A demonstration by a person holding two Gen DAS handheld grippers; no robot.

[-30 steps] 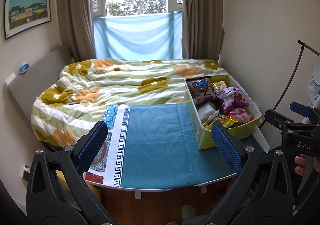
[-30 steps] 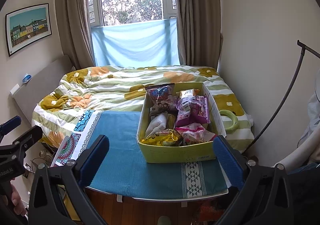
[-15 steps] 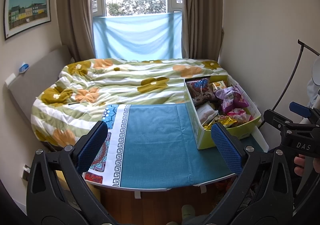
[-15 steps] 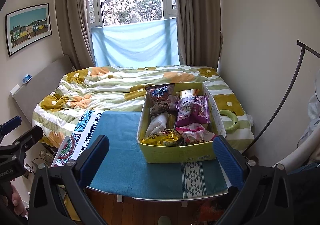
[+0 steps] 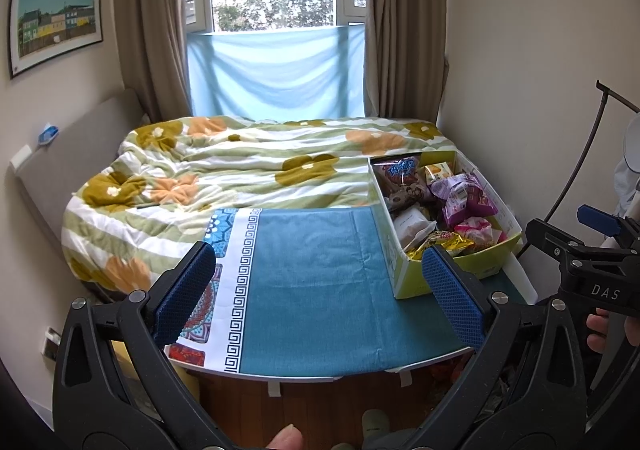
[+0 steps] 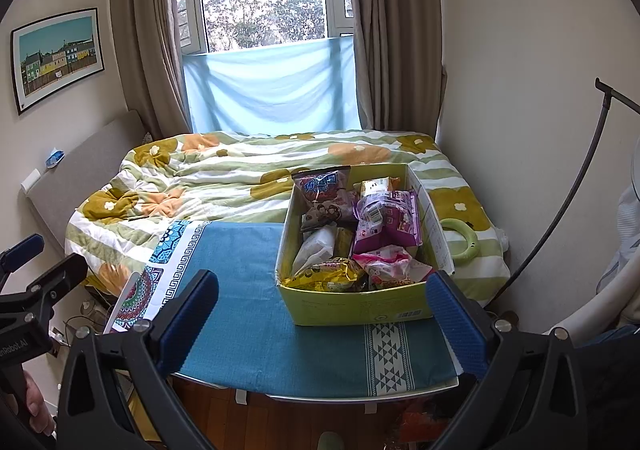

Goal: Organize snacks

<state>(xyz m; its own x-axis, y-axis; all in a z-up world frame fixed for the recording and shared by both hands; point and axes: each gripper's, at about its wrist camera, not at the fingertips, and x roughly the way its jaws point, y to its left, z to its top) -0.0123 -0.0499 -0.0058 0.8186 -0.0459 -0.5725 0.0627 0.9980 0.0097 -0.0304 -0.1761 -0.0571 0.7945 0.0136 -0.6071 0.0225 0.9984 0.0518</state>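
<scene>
Bed (image 5: 224,170) w/ green-striped flowered quilt fills the room's far half, under the window; a table w/ teal cloth (image 5: 320,282) stands at its foot, nearest the cameras; yellow-green snack box (image 6: 360,304) sits on the cloth's right part, back end against the quilt.

Right wrist view looks straight into the box: red-blue bag (image 6: 324,186) upright at the back left; purple pack (image 6: 386,222) leaning mid-right; white packet (image 6: 316,246) left; yellow wrapper (image 6: 332,274) and pink wrapper (image 6: 388,264) at the front; also shows a green ring (image 6: 460,238) on the quilt just beside the box's right wall, which the left view doesn't. Left wrist view sees the box obliquely at right, and more of the cloth's patterned white border (image 5: 240,282).

Left gripper (image 5: 320,290): jaws spread wide, nothing between them, over the bare cloth; right gripper (image 6: 324,314): jaws likewise wide apart, empty, short of the box's front wall; each view catches the other tool at its edge; a fingertip (image 5: 286,440) shows at the left view's bottom.
</scene>
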